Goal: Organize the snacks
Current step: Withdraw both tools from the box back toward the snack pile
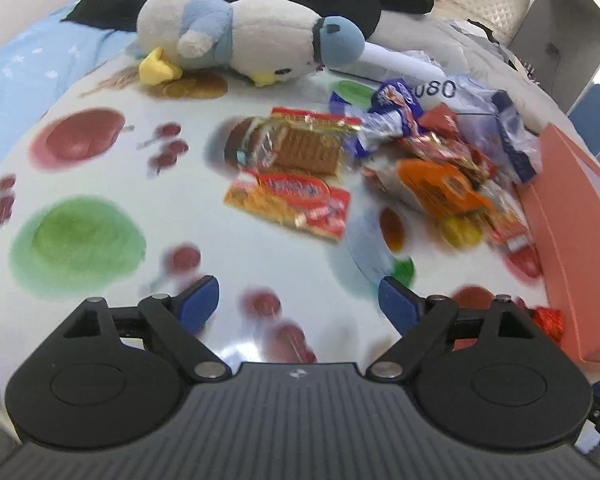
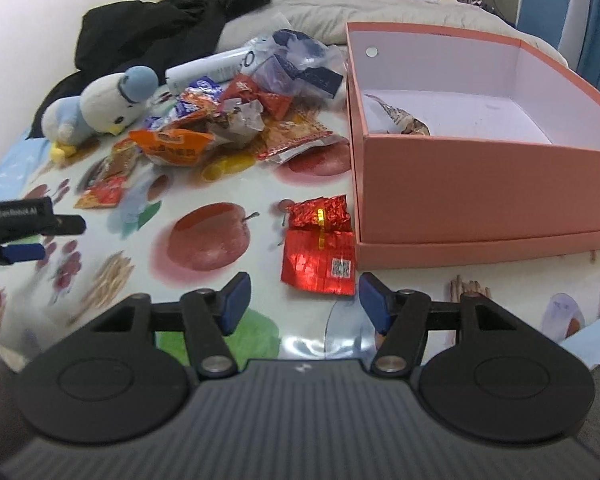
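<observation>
Left tongs: we see the left gripper point(image 1: 299, 300) wide open with its blue pads far apart. It holds nothing and touches nothing. Under it is the fruit cloth point(image 1: 80, 240).
Left tongs from the other side: in the right view we see the left gripper point(image 2: 22, 252) at the far left edge, up above the cloth. From here we cannot tell how wide it is.
Toy bird: a soft plush bird point(image 1: 240, 46) lies on its side at the back, just beside the snacks.
Biscuit packs: we see a brown biscuit pack point(image 1: 296, 146) and a red and orange pack point(image 1: 290, 206) lying flat, touching each other, ahead of the left tongs.
Snack pile: a snack pile point(image 2: 228, 120) of blue, orange and red bags sits between the bird and the box.
Right tongs: our right gripper point(image 2: 303, 302) is wide open too, and it grips nothing.
Red foil pack: a shiny red foil pack point(image 2: 320, 250) lies flat just past the right tongs, right beside the box.
Box: the pink box point(image 2: 480, 184) stands open on the right, with one snack point(image 2: 404, 118) inside by its left wall.
</observation>
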The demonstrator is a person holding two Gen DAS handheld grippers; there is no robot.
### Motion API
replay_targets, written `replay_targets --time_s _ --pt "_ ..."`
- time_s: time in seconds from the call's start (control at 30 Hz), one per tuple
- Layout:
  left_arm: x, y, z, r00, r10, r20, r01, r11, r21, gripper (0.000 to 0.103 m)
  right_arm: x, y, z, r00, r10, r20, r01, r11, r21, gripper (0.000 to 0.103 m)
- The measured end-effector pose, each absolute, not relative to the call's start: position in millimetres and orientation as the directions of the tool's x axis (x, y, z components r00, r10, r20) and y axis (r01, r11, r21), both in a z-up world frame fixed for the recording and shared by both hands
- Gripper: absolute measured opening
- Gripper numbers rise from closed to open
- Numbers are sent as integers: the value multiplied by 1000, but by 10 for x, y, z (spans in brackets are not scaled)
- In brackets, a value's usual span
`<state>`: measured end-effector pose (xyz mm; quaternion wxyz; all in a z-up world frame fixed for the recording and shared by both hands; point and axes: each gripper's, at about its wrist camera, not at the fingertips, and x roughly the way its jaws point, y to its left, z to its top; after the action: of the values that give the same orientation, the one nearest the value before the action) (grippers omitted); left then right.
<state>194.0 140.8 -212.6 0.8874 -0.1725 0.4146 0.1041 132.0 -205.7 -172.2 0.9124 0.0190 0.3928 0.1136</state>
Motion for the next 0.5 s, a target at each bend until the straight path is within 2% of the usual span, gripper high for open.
replay_targets --time_s 0.27,0.5 --pt "2500 1551 -2187 674 53 -737 -222 966 -133 90 1553 -1975 -1920 646 164 -745 -141 986 94 62" --pt "2933 1595 -2288 680 31 -733 -145 985 -92 89 1651 -1912 -2044 615 168 -770 -150 984 95 61"
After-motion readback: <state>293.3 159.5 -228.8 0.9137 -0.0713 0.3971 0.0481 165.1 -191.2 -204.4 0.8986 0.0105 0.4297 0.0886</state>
